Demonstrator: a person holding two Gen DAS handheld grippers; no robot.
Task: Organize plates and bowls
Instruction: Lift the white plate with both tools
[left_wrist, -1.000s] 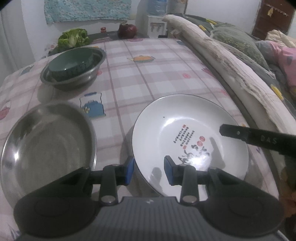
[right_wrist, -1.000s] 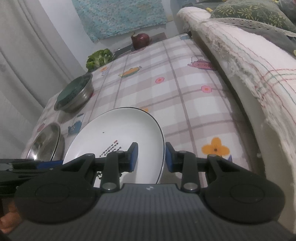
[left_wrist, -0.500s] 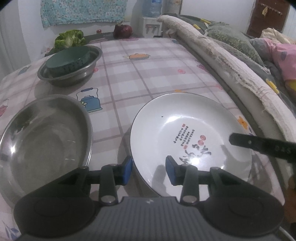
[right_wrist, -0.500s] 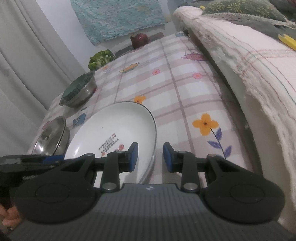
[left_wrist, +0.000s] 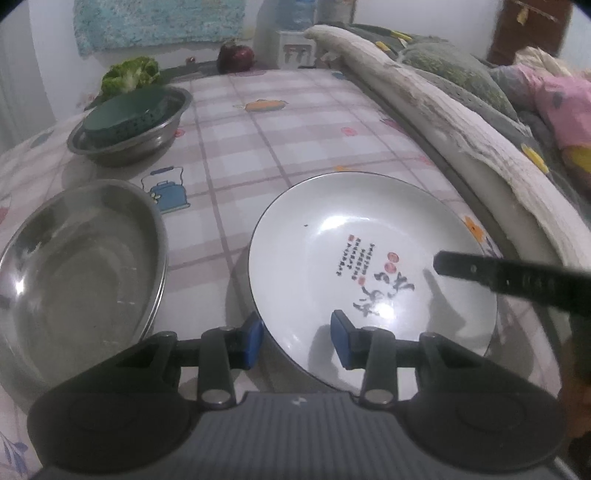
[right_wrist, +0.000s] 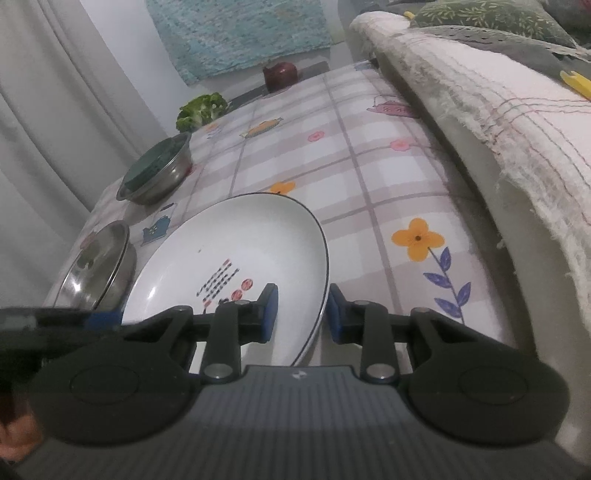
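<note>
A white plate (left_wrist: 369, 236) with printed characters and a dark rim lies on the checked tablecloth (left_wrist: 295, 122). My left gripper (left_wrist: 295, 343) straddles the plate's near-left rim, one blue pad outside and one over the inside, with gaps showing on both sides. My right gripper (right_wrist: 301, 314) straddles the plate's (right_wrist: 240, 243) right rim, and its pads stand close to the rim without visibly pressing on it. An empty steel bowl (left_wrist: 81, 280) sits to the left of the plate. Farther back, a second steel bowl (left_wrist: 147, 144) holds a green bowl (left_wrist: 122, 114).
A thick padded edge with cushions (left_wrist: 461, 122) runs along the table's right side. Broccoli (left_wrist: 129, 75) and a dark red round thing (left_wrist: 236, 57) sit at the far end. Bare cloth lies between the bowls and the plate.
The right gripper has shifted a little along the plate's right rim and its jaws have narrowed slightly. The plate and the left gripper have stayed put.
</note>
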